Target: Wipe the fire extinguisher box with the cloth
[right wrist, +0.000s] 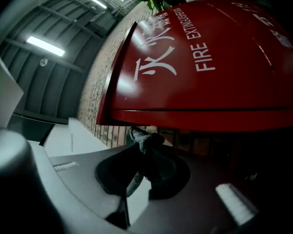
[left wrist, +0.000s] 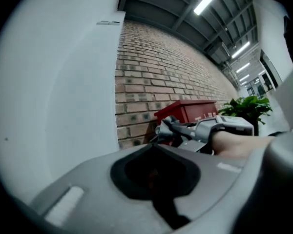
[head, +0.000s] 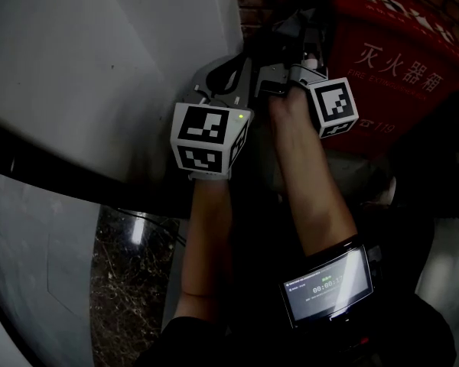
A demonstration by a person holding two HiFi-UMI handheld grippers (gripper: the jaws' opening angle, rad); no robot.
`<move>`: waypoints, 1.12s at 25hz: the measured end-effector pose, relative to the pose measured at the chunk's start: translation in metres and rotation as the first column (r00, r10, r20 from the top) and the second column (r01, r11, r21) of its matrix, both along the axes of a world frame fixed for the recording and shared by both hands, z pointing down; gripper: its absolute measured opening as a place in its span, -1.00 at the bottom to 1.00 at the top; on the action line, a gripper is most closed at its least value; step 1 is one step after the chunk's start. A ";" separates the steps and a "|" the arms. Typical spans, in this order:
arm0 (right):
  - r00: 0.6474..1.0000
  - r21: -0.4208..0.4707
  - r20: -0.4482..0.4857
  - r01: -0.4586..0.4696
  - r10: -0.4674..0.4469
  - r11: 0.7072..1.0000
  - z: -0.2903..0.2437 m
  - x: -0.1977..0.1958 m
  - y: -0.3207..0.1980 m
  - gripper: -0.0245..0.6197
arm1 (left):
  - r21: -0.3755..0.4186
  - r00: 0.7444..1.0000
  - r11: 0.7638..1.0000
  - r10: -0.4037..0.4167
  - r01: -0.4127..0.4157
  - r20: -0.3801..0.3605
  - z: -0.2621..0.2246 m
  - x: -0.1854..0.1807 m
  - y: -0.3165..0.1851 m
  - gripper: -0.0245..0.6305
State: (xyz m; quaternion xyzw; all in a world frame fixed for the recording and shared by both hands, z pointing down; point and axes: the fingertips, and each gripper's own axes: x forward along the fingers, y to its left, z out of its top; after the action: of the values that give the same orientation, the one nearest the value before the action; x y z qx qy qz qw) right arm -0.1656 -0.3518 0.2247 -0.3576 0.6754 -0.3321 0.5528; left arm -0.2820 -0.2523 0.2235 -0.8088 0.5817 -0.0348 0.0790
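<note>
Jaws of my right gripper (right wrist: 138, 141) clamp the bunched grey cloth (right wrist: 150, 155) just below the front lip of the red fire extinguisher box (right wrist: 210, 57). The box looms ahead and above, its lid running crosswise. My left gripper (left wrist: 154, 147), jaws together on nothing, sits farther from the box. By my reckoning the wipe goes up and forward, on the right.

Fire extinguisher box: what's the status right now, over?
Right tool shut on cloth, close under the red box lid. Left tool shut, empty, off to the side. Nothing between cloth and box.
</note>
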 end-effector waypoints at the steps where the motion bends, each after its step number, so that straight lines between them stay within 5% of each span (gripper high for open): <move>1: 1.000 -0.010 0.011 -0.005 0.005 1.000 0.003 0.004 -0.001 -0.82 | 0.003 1.000 1.000 0.007 -0.007 -0.002 -0.001 0.006 0.000 -0.93; 12: 0.997 -0.110 0.077 -0.013 0.022 0.994 0.055 0.020 -0.013 -0.82 | -0.029 0.999 0.999 0.035 -0.035 0.006 0.021 0.029 -0.009 -0.93; 28: 0.999 -0.285 0.048 -0.002 0.017 0.958 0.187 0.018 -0.012 -0.82 | -0.136 1.000 0.991 -0.002 -0.001 -0.023 0.139 0.020 -0.020 -0.93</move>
State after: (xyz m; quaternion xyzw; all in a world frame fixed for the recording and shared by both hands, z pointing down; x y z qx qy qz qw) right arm -0.1477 -0.3641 0.4114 -0.4284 0.6049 -0.4320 0.5137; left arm -0.2623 -0.2722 0.3621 -0.8124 0.5791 -0.0652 0.0169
